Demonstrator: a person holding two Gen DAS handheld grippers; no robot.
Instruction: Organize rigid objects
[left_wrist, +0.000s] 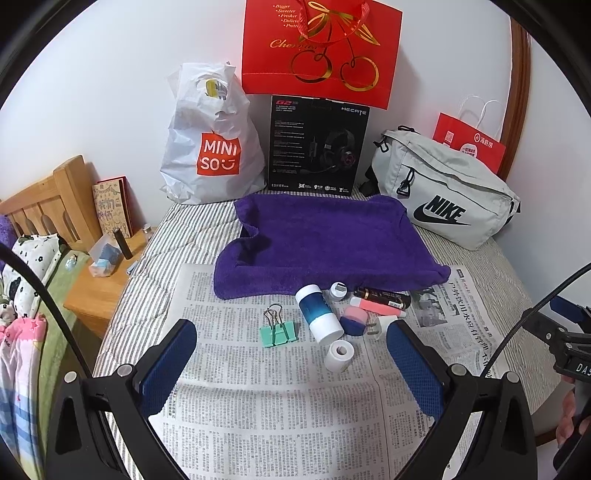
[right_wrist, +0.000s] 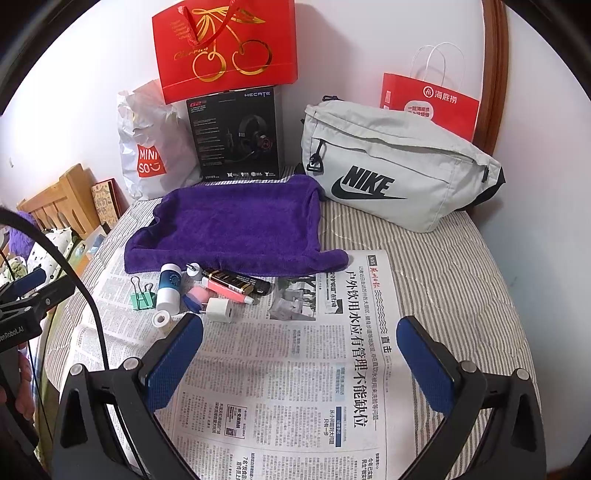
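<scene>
In the left wrist view the left gripper hangs above the newspaper with its jaws spread wide and nothing between them, so the work looks to be at its very start: no item is lifted and the whole cluster of small things lies just ahead of the fingers, on the paper at the near edge of the purple towel. The green binder clip lies flat, apart from the rest, its wire handles pointing away toward the towel. The blue-and-white bottle lies on its side, long axis running from the towel back toward the camera and a little rightward, with the small white roll just beside its near end, open core facing the lens. The dark tube and the pink tube lie side by side, both running left to right. In the right wrist view the right gripper is likewise wide open and empty, over bare newspaper well to the right of the pile; the white charger plug sits near its left finger, prongs toward the pink-and-blue piece. I judge the next move to be a reach down onto one item; the isolated clip seems the easiest, taken across its body, while the bottle wants jaws set across its long axis, since it may roll.
</scene>
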